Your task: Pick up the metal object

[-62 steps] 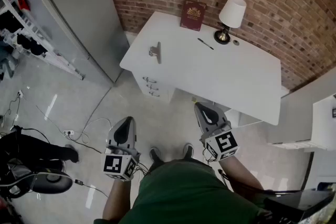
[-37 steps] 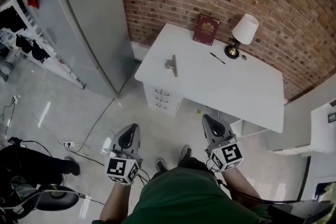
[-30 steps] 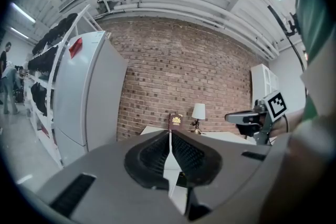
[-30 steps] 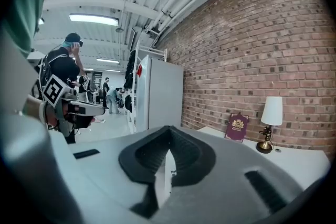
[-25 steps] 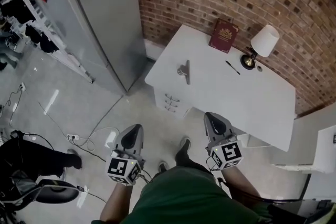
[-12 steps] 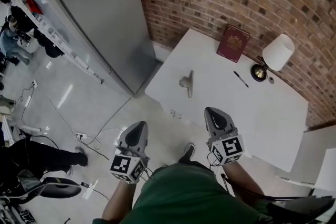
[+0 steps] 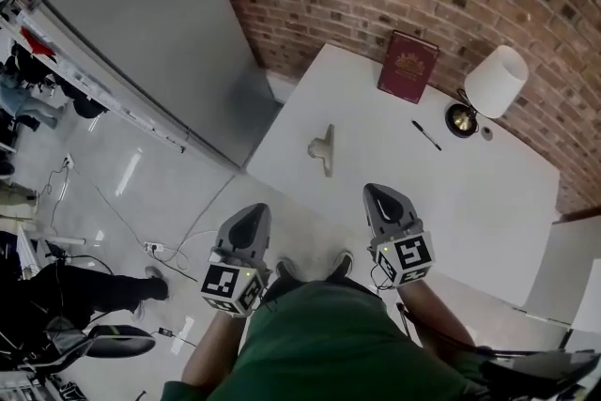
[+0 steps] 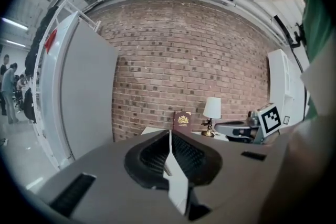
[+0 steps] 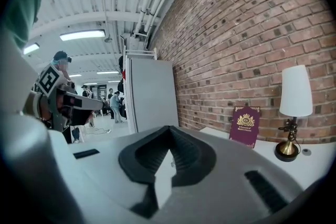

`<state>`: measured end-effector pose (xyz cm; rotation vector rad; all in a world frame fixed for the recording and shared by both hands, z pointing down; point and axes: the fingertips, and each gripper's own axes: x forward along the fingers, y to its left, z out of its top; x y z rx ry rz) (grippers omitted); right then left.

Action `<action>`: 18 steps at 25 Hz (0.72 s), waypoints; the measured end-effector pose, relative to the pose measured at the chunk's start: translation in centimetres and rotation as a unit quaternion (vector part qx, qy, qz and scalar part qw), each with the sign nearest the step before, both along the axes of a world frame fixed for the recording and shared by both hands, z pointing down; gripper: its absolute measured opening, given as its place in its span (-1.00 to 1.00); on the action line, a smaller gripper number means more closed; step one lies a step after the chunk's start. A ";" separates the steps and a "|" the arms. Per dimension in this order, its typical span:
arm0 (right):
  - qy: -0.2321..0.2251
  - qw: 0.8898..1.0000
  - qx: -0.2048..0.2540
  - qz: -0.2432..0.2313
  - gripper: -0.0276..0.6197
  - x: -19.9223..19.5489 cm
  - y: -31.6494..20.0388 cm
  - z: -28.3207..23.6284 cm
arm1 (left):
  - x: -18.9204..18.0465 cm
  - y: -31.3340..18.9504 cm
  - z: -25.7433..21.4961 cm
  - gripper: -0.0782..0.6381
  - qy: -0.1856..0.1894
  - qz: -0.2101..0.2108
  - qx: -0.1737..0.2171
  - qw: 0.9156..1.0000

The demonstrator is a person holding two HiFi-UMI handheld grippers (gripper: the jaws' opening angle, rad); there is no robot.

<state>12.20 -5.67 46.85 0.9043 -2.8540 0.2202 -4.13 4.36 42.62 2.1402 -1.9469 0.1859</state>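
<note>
The metal object [image 7: 322, 147], a grey clamp-like piece, lies on the white table [image 7: 413, 188] near its left front part. My left gripper [image 7: 252, 223] hangs over the floor short of the table's front edge, jaws shut and empty. My right gripper [image 7: 378, 199] is level with it, just over the table's front edge, to the right of and nearer than the metal object, also shut on nothing. In the left gripper view the tips of my left gripper [image 8: 169, 132] meet, and in the right gripper view those of my right gripper [image 9: 169, 128] meet too.
A maroon book [image 7: 407, 66], a white-shaded lamp [image 7: 488, 87] and a black pen [image 7: 425, 135] sit toward the table's back by the brick wall. A grey cabinet [image 7: 150, 33] stands at the table's left. Cables [image 7: 141, 235] trail on the floor, with people [image 7: 84, 286] at far left.
I have walked closer to the table; it now lies nearer beneath me. Both grippers stay low, level and shut, and the right one now reaches the table's front edge.
</note>
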 end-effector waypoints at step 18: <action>0.101 0.992 0.003 0.079 -0.91 -7.0 -4.8 3.9 | -8.2 -9.0 3.9 -0.74 0.039 0.083 -0.017 0.996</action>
